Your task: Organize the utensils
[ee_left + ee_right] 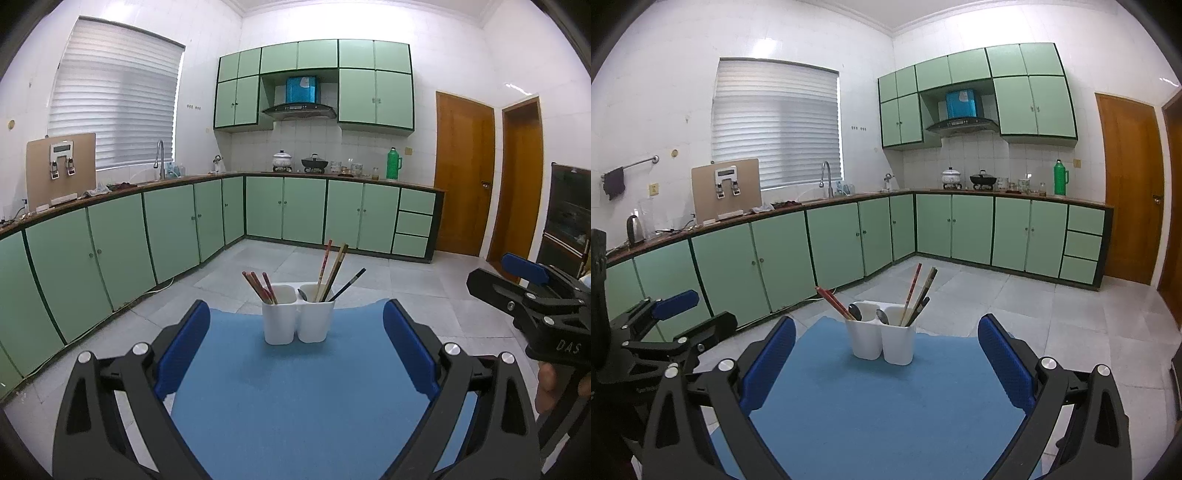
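Note:
A white two-compartment utensil holder (297,321) (882,341) stands upright near the far edge of a blue mat (295,413) (886,417). Red chopsticks (258,288) lean in its left compartment. Mixed chopsticks (332,269) and a spoon (303,294) stand in its right one. The right wrist view shows a spoon (855,312) in each compartment. My left gripper (296,304) is open and empty, well short of the holder. My right gripper (886,321) is likewise open and empty. Each gripper also appears beside the other: the right gripper (491,269) at the mat's right, the left gripper (713,308) at its left.
Green cabinets under a brown counter (110,192) run along the left and far walls, with a sink tap (159,158), pots and a green flask (393,164). Wooden doors (461,173) stand at the right. A hand (546,384) holds the right gripper. Grey floor tiles lie beyond the mat.

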The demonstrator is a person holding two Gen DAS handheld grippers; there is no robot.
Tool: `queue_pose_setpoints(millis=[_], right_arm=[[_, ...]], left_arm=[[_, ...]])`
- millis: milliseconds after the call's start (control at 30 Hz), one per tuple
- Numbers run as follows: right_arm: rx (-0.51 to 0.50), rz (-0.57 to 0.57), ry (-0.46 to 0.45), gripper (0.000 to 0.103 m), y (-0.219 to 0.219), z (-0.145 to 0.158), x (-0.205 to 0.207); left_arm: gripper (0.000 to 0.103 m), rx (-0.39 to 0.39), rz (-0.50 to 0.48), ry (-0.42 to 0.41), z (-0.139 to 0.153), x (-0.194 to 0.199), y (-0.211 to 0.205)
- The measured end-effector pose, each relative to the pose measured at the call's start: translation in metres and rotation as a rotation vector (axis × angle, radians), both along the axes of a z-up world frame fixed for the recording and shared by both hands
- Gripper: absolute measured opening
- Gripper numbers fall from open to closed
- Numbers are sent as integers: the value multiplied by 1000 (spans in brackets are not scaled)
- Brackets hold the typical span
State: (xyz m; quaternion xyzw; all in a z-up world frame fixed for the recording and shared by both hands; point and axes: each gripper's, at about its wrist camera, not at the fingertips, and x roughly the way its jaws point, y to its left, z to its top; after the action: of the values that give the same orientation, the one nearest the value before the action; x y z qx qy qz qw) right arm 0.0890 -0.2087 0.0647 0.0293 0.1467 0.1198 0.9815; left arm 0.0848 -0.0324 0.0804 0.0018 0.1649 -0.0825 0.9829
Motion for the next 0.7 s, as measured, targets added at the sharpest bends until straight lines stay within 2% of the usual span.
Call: queue_pose_setpoints(millis=[267,700], right_arm=[[4,0,-18,97,0,8,-15],[-1,8,-37,97,3,13,-25]], left_arm=[[92,-3,9,-36,13,-18,3],[92,-2,14,-60,18,-30,9]])
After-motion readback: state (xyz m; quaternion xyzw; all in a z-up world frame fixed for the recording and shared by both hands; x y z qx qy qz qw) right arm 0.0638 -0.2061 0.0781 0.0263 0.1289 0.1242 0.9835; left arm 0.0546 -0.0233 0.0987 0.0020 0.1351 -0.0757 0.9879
